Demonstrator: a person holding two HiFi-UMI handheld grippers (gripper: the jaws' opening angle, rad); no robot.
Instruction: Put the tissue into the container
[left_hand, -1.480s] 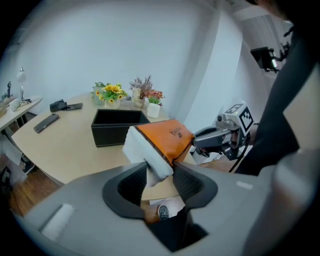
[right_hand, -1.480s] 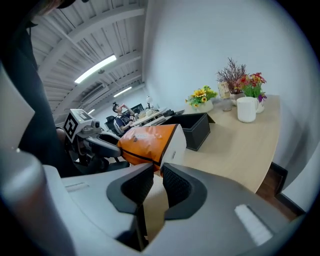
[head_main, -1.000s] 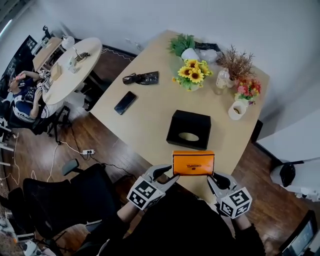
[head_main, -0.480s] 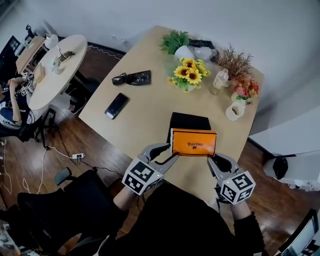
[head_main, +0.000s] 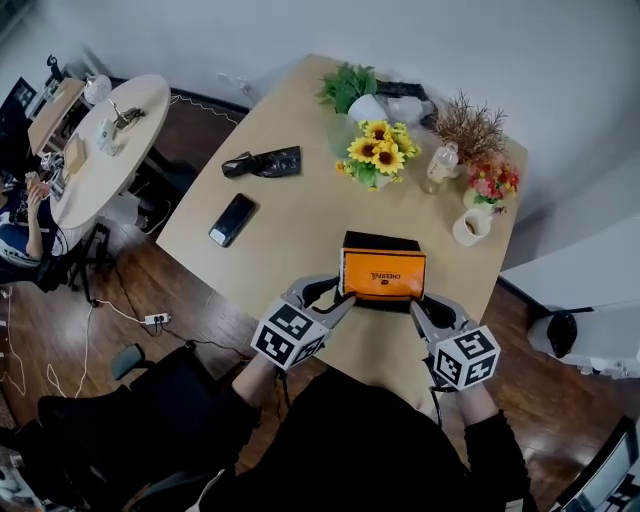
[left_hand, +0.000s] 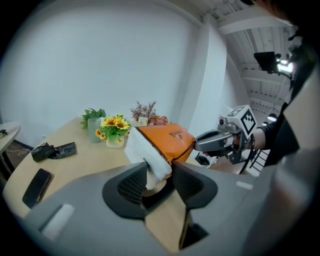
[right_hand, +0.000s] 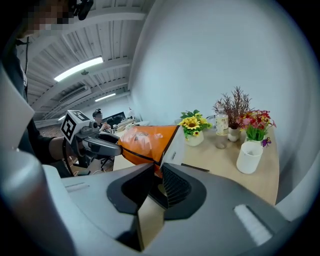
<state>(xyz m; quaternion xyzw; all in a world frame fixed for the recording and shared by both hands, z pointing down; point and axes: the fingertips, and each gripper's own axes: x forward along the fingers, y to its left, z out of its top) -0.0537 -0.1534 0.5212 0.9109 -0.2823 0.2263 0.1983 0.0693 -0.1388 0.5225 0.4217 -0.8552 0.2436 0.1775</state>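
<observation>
An orange tissue pack (head_main: 383, 275) hangs between my two grippers, right over the black container (head_main: 380, 241) on the wooden table (head_main: 300, 215). Most of the container is hidden under the pack. My left gripper (head_main: 341, 296) is shut on the pack's left end, where white wrapping (left_hand: 145, 152) shows between the jaws. My right gripper (head_main: 417, 304) is shut on the right end. In the left gripper view the pack (left_hand: 167, 139) runs across to the right gripper (left_hand: 216, 141). In the right gripper view the pack (right_hand: 142, 140) reaches to the left gripper (right_hand: 102, 146).
A dark phone (head_main: 229, 219) and a black pouch (head_main: 262, 163) lie on the table's left half. Sunflowers (head_main: 375, 150), a bottle (head_main: 440, 163), dried flowers and a white mug (head_main: 469, 226) stand at the back right. A round table (head_main: 100, 140) with a seated person stands far left.
Both grippers have carried the orange pack forward from the table's near edge to over the black container, now covering its opening.
</observation>
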